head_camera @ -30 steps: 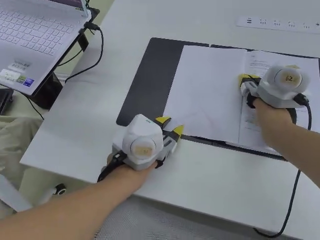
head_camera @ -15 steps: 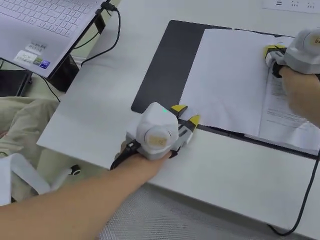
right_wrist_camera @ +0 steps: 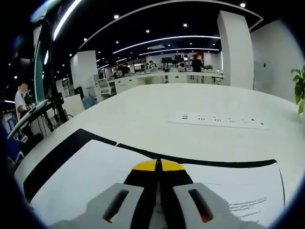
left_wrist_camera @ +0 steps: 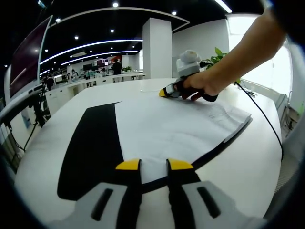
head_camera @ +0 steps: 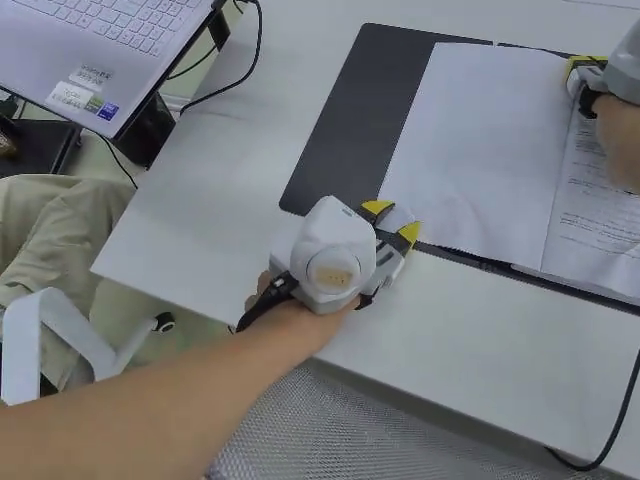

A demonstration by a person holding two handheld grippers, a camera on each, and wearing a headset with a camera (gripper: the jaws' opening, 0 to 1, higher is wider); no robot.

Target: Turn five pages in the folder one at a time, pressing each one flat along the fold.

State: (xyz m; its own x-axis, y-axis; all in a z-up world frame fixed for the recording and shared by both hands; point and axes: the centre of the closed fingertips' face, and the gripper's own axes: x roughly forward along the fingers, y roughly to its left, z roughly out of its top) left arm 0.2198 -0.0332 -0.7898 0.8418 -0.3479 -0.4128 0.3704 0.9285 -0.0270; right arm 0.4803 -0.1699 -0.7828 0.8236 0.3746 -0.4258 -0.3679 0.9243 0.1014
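One white page [head_camera: 480,140] lies turned in the folder [head_camera: 340,130] on the counter [head_camera: 220,190]. Right claw [right_wrist_camera: 157,166], closed, presses the folder's fold; left claw [head_camera: 393,222], narrow, rests at the folder's near edge. More pages seem left.

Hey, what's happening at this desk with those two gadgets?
A person works on an open black folder with a handheld gripper in each hand. The left gripper, jaws slightly apart, sits at the near corner of the blank turned page. The right gripper, jaws closed, rests on the paper by the fold at the far edge.
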